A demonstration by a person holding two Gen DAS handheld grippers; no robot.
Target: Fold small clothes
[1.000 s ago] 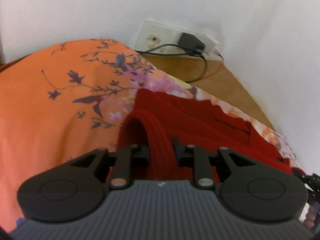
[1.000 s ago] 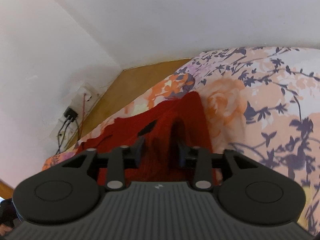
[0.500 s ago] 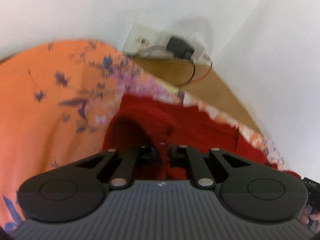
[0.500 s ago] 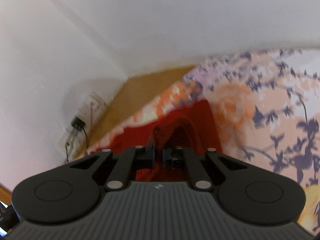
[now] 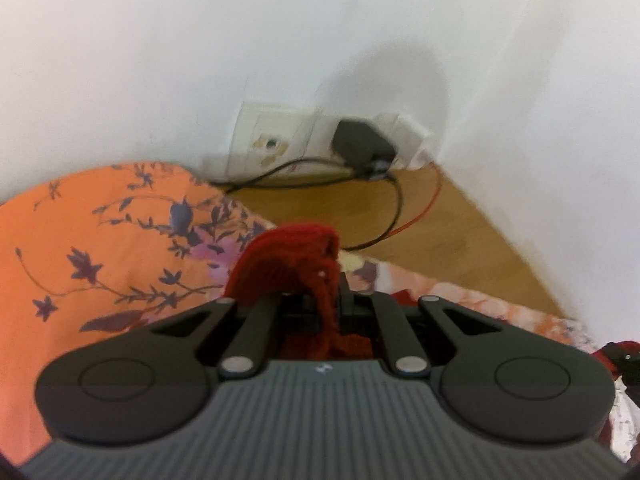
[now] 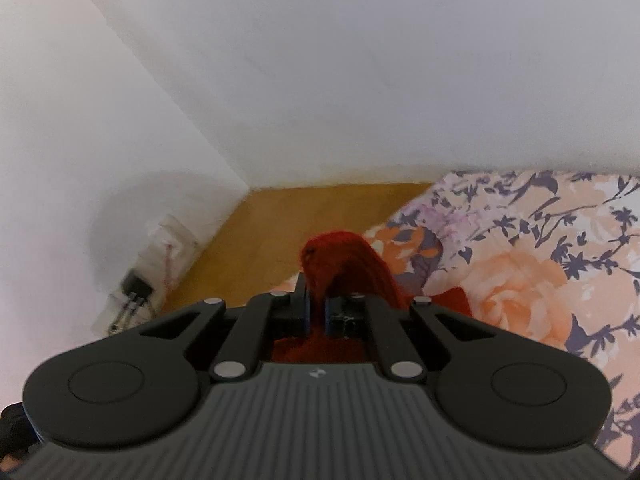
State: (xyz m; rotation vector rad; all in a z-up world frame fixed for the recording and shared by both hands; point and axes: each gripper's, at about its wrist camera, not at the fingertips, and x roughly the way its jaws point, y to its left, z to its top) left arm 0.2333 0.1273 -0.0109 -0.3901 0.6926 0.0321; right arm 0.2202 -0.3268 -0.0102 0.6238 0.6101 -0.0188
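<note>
A red knitted garment [image 5: 288, 260] bunches up over my left gripper [image 5: 326, 300], which is shut on its edge. The same red garment [image 6: 344, 260] rises between the fingers of my right gripper [image 6: 316, 312], which is also shut on it. Both grippers hold the cloth raised above a bed with an orange floral sheet [image 5: 92, 248]. Most of the garment hangs below the grippers, hidden by their bodies. A strip of red cloth [image 5: 404, 295] shows to the right of the left gripper.
A white wall socket panel [image 5: 280, 144] with a black charger [image 5: 360, 144] and cables [image 5: 394, 216] sits at the wall corner. A wooden ledge [image 6: 288, 224] runs between the bed [image 6: 520, 264] and the white walls. Part of the other gripper [image 5: 624, 360] shows at the right edge.
Both grippers went from open around the garment's edge to shut on it, then lifted it off the sheet. The cameras now point higher, toward the walls.
</note>
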